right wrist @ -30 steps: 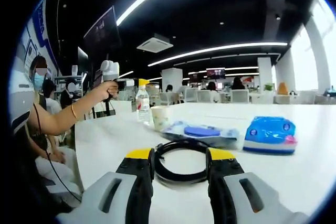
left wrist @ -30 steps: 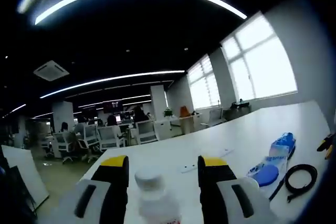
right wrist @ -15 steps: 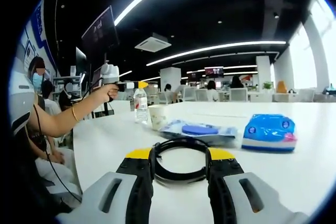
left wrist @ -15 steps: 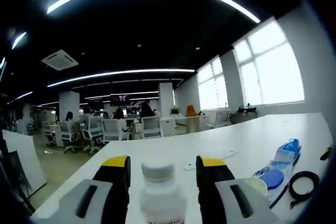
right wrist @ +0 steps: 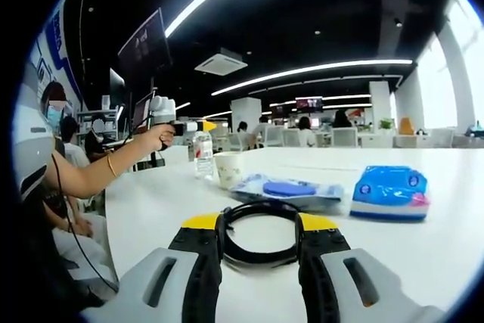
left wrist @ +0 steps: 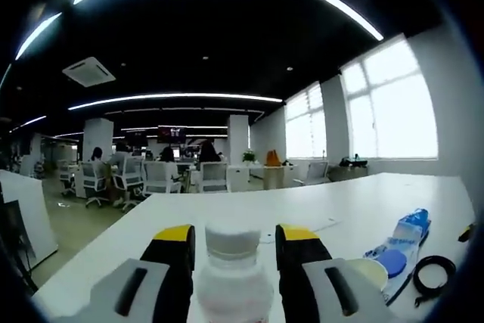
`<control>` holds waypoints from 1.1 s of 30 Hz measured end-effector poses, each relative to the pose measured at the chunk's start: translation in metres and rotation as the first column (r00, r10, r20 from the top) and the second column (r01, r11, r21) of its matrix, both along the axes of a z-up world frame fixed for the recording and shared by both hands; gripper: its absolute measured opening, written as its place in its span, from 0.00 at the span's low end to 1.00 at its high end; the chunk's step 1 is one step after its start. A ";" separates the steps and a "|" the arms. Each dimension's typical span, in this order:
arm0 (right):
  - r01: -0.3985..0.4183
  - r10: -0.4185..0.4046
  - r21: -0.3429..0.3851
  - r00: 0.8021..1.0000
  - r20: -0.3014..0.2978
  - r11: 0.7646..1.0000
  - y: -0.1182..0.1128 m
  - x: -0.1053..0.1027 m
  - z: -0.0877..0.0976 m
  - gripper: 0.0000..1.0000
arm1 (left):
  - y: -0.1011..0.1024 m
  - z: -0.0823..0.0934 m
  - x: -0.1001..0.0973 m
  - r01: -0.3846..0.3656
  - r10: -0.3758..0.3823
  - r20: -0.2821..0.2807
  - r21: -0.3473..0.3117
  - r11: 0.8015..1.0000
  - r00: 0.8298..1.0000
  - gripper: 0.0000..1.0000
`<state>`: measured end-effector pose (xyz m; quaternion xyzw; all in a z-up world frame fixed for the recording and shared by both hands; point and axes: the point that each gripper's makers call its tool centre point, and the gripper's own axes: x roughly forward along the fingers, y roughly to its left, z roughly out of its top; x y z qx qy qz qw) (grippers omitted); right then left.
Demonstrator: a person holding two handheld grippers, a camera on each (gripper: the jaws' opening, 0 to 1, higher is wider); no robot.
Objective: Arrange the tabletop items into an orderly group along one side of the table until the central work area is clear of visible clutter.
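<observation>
Left gripper (left wrist: 231, 243) has its jaws set close either side of the white-capped bottle (left wrist: 232, 277), high up near the cap — I can't tell whether the pads are truly clamped or only touching. Right gripper (right wrist: 261, 225) has the black cable loop (right wrist: 261, 232) lying between its jaws, partly open, and whether it pinches the cable I can't say.

My worry with the bottle: a hold this high could let it swing or slip, and it stands just beside the paper cup (left wrist: 366, 271), which would topple easily. The cable is springy — a loose pinch may let it flop back onto the white table (right wrist: 454, 187), or drag the flat packet (right wrist: 283, 189) just beyond it.

Counted: one bottle, one paper cup beside it, one packet past the cup, one cable loop nearer me than the packet, one blue box (right wrist: 387, 191) well right of the cup
</observation>
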<state>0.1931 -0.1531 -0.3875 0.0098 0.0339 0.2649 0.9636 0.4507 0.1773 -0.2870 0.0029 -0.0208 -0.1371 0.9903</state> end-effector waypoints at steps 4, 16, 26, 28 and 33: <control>0.000 0.000 0.006 1.000 0.005 1.000 0.000 0.001 0.001 0.36 | 0.000 -0.001 0.001 0.006 -0.006 -0.001 0.006 1.000 1.000 0.32; -0.002 0.001 0.016 1.000 0.016 1.000 -0.002 0.003 0.003 0.34 | -0.003 -0.002 0.001 0.009 -0.012 0.062 0.051 0.999 0.998 0.28; -0.009 0.009 0.023 1.000 0.021 1.000 0.000 0.004 0.004 0.34 | -0.004 0.001 0.000 0.018 -0.020 0.075 0.026 1.000 0.997 0.26; -0.008 0.007 0.022 1.000 0.023 1.000 -0.001 0.003 0.005 0.33 | -0.004 0.002 0.000 0.018 -0.019 0.080 0.024 1.000 0.997 0.25; 0.000 0.000 0.012 1.000 0.020 1.000 -0.004 0.002 0.002 0.33 | -0.011 0.005 -0.003 0.034 -0.036 0.099 0.029 0.999 0.994 0.24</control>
